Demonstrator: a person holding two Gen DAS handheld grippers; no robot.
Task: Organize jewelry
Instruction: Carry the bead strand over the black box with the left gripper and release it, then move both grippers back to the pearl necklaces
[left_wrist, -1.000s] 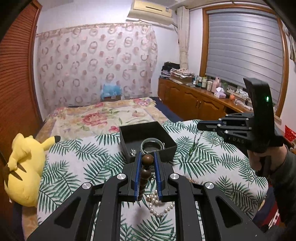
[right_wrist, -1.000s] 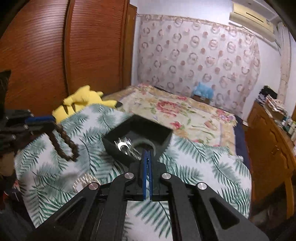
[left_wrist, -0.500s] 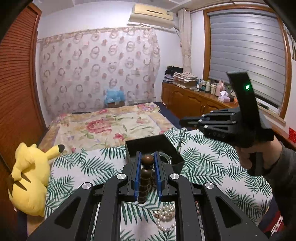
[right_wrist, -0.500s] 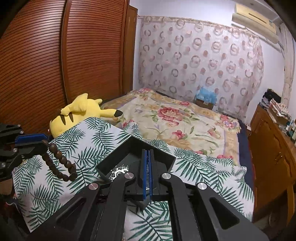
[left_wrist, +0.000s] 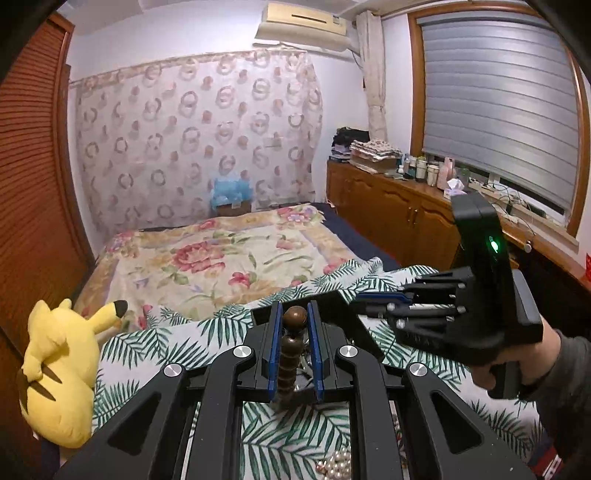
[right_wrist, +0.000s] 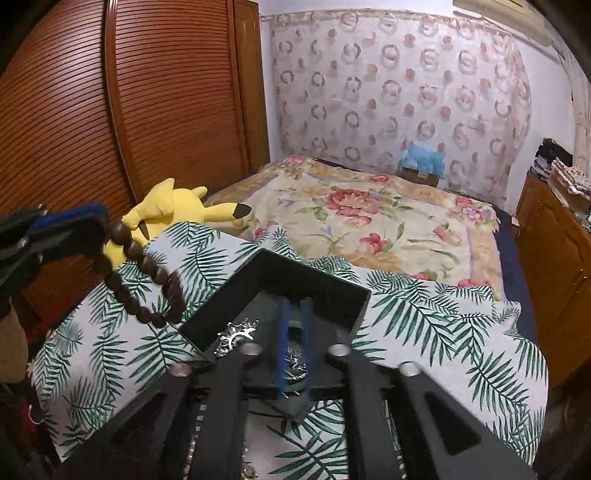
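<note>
Left tongs (left_wrist: 294, 319) clamp the wooden bead bracelet (right_wrist: 142, 280) (dangling); right tongs (right_wrist: 295, 334) parted over the black box (right_wrist: 325, 291).

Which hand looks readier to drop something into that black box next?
Left, probably: the left gripper is shut on the wooden bead bracelet, hanging beside the black box. The right gripper looks open over it.
</note>
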